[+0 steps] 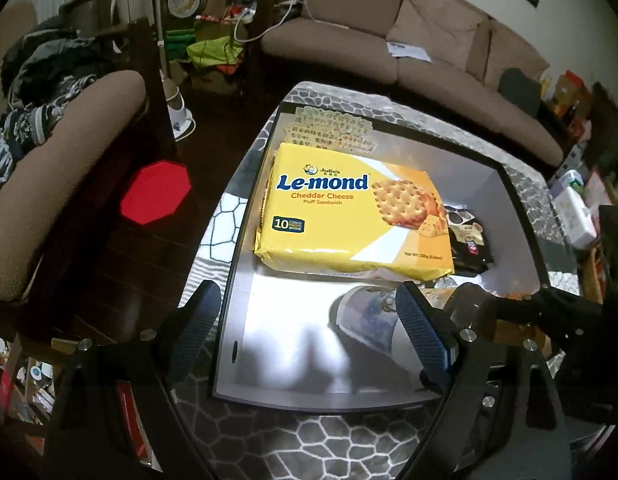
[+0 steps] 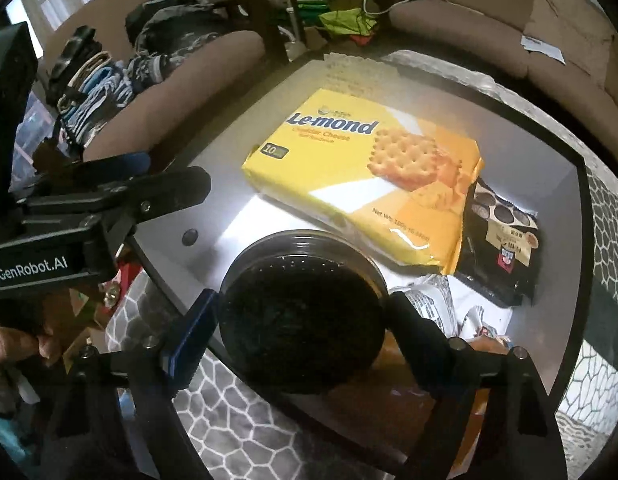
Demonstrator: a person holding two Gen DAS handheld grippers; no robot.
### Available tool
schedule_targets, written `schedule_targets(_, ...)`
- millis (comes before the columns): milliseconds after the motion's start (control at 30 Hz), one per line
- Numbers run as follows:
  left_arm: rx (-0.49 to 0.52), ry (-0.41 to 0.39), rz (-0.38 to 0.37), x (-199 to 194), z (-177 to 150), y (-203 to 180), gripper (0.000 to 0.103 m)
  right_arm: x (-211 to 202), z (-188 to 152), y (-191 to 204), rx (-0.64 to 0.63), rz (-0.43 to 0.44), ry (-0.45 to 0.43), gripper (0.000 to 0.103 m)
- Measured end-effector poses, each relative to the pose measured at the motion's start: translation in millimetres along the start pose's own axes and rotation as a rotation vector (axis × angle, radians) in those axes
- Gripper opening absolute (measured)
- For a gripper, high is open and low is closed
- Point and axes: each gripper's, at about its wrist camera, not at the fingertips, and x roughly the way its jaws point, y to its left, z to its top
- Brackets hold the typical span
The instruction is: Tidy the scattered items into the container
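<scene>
The right gripper (image 2: 301, 316) has its fingers set on either side of a round jar with a black lid (image 2: 299, 312), low in the middle of the right wrist view, and both pads appear to touch the lid's rim, so I read it as gripped across its width. The jar sits low inside the container (image 2: 565, 184), a shallow grey box with dark edges that fills most of both views, on a table with a honeycomb-patterned cloth (image 2: 237, 396). Judged from its look, the jar is rigid and fairly smooth, probably heavier than the packets around it; the hold belongs across the lid's sides, square and level, since a round, glossy wall could twist or slip out of a skewed pinch. The lid is dark with a fine dotted texture, and a clear rim shows around it. The left gripper (image 1: 309, 324) hangs over the near edge of the container at the bottom of its view, fingers wide apart and empty. Already in the box are a large yellow cracker pack (image 1: 349, 212) lying flat in the centre, a dark biscuit packet (image 2: 501, 240) to its right, and a crinkled white wrapper (image 2: 437, 300) just right of the jar; these look light and soft.
</scene>
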Motion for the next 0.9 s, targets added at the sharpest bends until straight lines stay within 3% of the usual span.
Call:
schedule_targets(167, -0.017, -0.002, -0.009, -1.6, 0.6, 4.4, 0.088, -7.5, 14.6, -16.3, 0.127, 0.19, -0.061, 0.085)
schedule_targets(333, -0.07, -0.011, -0.004, -6.7, 2.5, 21.4, 0.089, 8.1, 26.9, -38.8, 0.297, 0.298, -0.018, 0.082)
schedule_targets(367, -0.071, -0.01, -0.002, -7.5, 1.5, 22.1, 0.089, 10.8, 25.9, -37.0, 0.281, 0.262, 0.023, 0.082)
schedule_targets(500, -0.004, -0.021, -0.008, -16.6, -8.0, 1.9, 0.095, -24.3, 15.9, -17.1, 0.094, 0.079, -0.038, 0.095)
schedule_targets(633, 0.023, -0.028, -0.034, -24.2, -17.7, -28.1, 0.103, -58.6, -0.6, -33.7, 0.132, 0.089, -0.086, 0.097)
schedule_targets(900, 0.063, -0.038, -0.054, -44.9, -29.9, -74.3, 0.103, -123.3, -54.1, -89.9, 0.212, 0.028, -0.184, 0.098)
